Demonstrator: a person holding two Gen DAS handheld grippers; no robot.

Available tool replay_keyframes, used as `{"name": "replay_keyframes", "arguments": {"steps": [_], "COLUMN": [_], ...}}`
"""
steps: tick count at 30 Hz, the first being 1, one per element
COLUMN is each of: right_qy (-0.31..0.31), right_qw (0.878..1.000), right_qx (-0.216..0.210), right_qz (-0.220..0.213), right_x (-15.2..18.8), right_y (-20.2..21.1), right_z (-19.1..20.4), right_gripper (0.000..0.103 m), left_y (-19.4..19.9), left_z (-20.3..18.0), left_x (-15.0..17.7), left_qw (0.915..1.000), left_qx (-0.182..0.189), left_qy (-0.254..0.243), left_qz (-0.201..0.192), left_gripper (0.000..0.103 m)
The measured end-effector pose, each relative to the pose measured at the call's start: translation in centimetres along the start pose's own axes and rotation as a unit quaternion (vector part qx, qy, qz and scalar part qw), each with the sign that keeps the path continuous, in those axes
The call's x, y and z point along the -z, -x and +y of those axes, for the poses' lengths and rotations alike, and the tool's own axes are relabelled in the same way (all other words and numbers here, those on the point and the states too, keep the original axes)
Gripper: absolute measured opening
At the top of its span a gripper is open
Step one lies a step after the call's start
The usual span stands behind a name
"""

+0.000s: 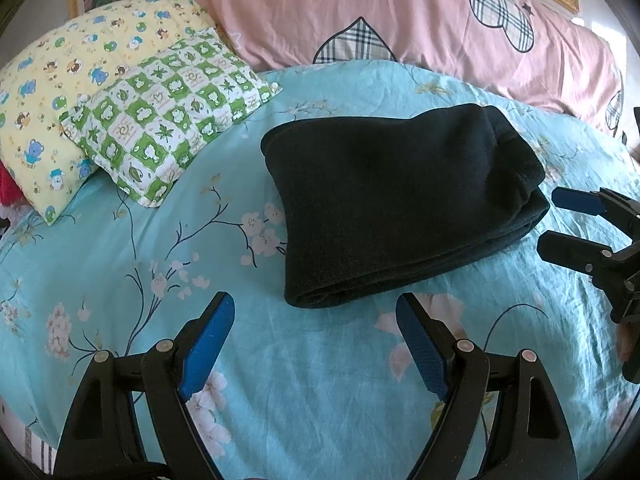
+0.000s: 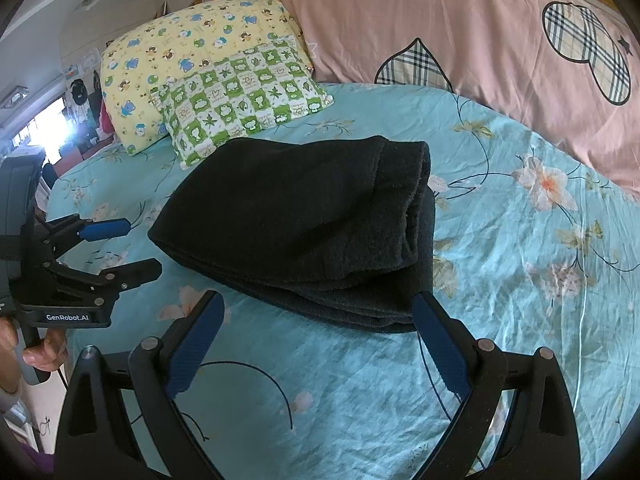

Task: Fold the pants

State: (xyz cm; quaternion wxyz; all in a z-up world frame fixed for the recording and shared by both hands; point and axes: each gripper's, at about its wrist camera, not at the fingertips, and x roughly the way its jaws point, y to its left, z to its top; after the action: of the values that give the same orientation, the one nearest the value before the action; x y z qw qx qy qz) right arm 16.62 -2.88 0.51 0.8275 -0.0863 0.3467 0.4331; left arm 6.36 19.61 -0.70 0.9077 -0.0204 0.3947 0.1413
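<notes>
The black pants (image 1: 396, 200) lie folded into a thick rectangular stack on the turquoise floral bedsheet (image 1: 280, 360). My left gripper (image 1: 316, 304) hovers open just short of the stack's near edge, with nothing between its blue pads. In the right wrist view the same pants (image 2: 296, 228) fill the middle, and my right gripper (image 2: 316, 300) stands open at their near edge, its right fingertip close to the fold's corner. The right gripper (image 1: 548, 220) also shows at the right edge of the left view, and the left gripper (image 2: 136, 244) at the left of the right view.
A green checked pillow (image 1: 168, 120) rests on a yellow cartoon-print pillow (image 1: 68, 80) at the back left. A large pink quilt (image 1: 400, 16) with plaid hearts runs along the back. A hand (image 2: 40, 356) grips the left gripper's handle.
</notes>
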Motion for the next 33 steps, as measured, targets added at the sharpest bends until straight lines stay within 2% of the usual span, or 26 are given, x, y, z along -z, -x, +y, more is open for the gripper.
{"name": "replay_keyframes", "arguments": {"steps": [26,33], "right_qy": [-0.006,-0.005], "right_qw": [1.0,1.0], "right_qx": [0.007,0.012], "right_qz": [-0.011,-0.017], "right_x": [-0.3,-0.6], "right_y": [0.9,1.5], "right_z": [0.2,0.2], "right_gripper": [0.095,0.095], "left_y": [0.8,1.6], "left_z": [-0.3,-0.4], "left_x": [-0.7,-1.8], "left_qw": [0.9999,0.9993], "left_qx": [0.01,0.023], "left_qy": [0.0,0.009], "left_qz": [-0.01,-0.026], "left_gripper": [0.083,0.083]}}
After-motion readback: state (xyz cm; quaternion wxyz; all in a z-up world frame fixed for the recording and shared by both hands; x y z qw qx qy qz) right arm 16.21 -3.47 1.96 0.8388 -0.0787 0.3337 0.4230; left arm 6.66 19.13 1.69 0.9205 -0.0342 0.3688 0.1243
